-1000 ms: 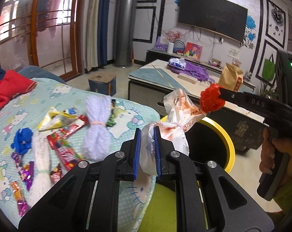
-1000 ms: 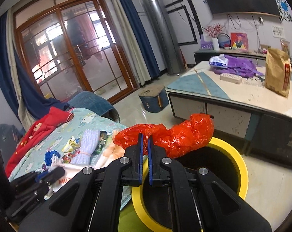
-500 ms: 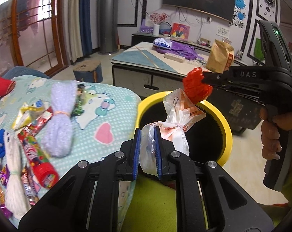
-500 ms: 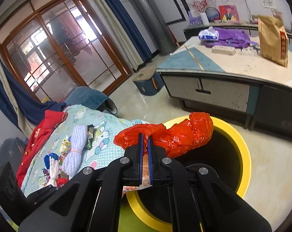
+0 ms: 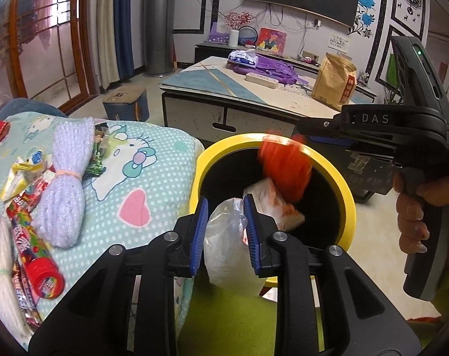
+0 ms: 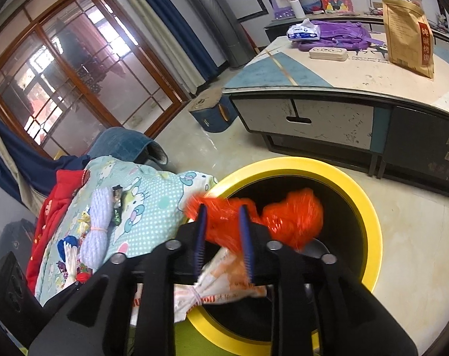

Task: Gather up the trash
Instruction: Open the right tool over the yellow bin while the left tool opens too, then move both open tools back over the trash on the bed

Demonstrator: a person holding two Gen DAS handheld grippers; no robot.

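A yellow-rimmed black bin (image 5: 347, 207) stands beside the bed. My left gripper (image 5: 224, 204) hangs over its near rim with its jaws opening. A white plastic bag with orange print (image 5: 224, 243) sits loosely between the blue pads and is slipping down into the bin. My right gripper (image 6: 221, 210) is over the same bin (image 6: 370, 216), its jaws opening too. The red plastic bag (image 6: 292, 222) is blurred and dropping out from between its pads. In the left wrist view the red bag (image 5: 285, 172) falls below the right gripper (image 5: 301, 124). The white bag (image 6: 224, 284) lies across the bin's near rim.
The cartoon-cat bed cover (image 5: 153, 184) on the left carries a lilac yarn bundle (image 5: 65, 184), a red-capped candy tube (image 5: 37, 255) and several wrappers. A low coffee table (image 5: 254, 98) with a brown paper bag stands beyond the bin. A person's hand (image 5: 414, 207) holds the right gripper's handle.
Both grippers have come down over the bin and their jaws have parted. The red bag has left the right pads and is falling. The white bag has slid lower between the left pads.
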